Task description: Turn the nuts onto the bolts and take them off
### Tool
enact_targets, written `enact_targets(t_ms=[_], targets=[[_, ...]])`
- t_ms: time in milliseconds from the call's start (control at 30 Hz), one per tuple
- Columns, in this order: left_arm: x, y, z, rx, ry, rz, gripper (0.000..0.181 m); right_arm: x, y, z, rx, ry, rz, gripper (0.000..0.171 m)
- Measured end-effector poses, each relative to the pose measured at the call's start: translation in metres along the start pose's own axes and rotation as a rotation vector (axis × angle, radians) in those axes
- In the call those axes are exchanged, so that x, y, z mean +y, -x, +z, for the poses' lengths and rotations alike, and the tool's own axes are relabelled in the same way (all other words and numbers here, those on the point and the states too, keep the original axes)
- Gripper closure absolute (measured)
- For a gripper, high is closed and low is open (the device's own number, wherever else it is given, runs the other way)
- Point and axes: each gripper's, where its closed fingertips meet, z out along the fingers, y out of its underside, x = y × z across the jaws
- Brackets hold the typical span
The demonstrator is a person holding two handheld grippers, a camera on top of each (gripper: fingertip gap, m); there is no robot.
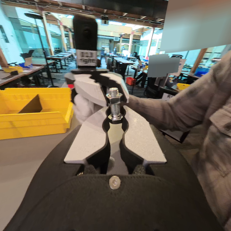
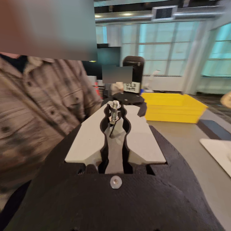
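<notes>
Right gripper (image 2: 114,112) clamps the nut (image 2: 114,110) (bolt (image 2: 114,115) upright).

Left gripper (image 1: 115,113): two pale grey fingers (image 1: 87,140) with wavy black inner pads, set in a black textured body; one silver hex-socket screw (image 1: 114,182) centred below them. Right gripper (image 2: 114,112): same build, same grey fingers (image 2: 141,140), same single screw (image 2: 115,183). Each carries a black upright camera block (image 1: 85,33) bearing a white printed label. Person wears a faded grey-brown button shirt (image 2: 37,100), chest pocket; white glove (image 1: 83,108) on the right hand.
</notes>
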Motion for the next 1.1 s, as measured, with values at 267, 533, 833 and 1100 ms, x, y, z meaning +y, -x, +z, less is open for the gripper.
enact_targets(t_ms=[267, 533, 833, 1100], targets=[[-0.009, -0.046, 0.01, 0.203, -0.038, -0.037, 0.166, -0.009, 0.046, 0.003, -0.555, 0.02, 0.016, 0.155], [-0.018, -0.082, 0.008, 0.375, -0.072, -0.043, 0.165, -0.018, 0.076, 0.011, -0.867, 0.044, -0.055, 0.155], [-0.02, -0.078, 0.007, 0.341, -0.067, -0.008, 0.165, -0.02, 0.073, 0.014, -0.846, 0.058, -0.07, 0.154], [-0.019, -0.037, 0.005, 0.14, -0.056, 0.023, 0.166, -0.032, 0.037, 0.019, -0.34, 0.016, -0.084, 0.117]])
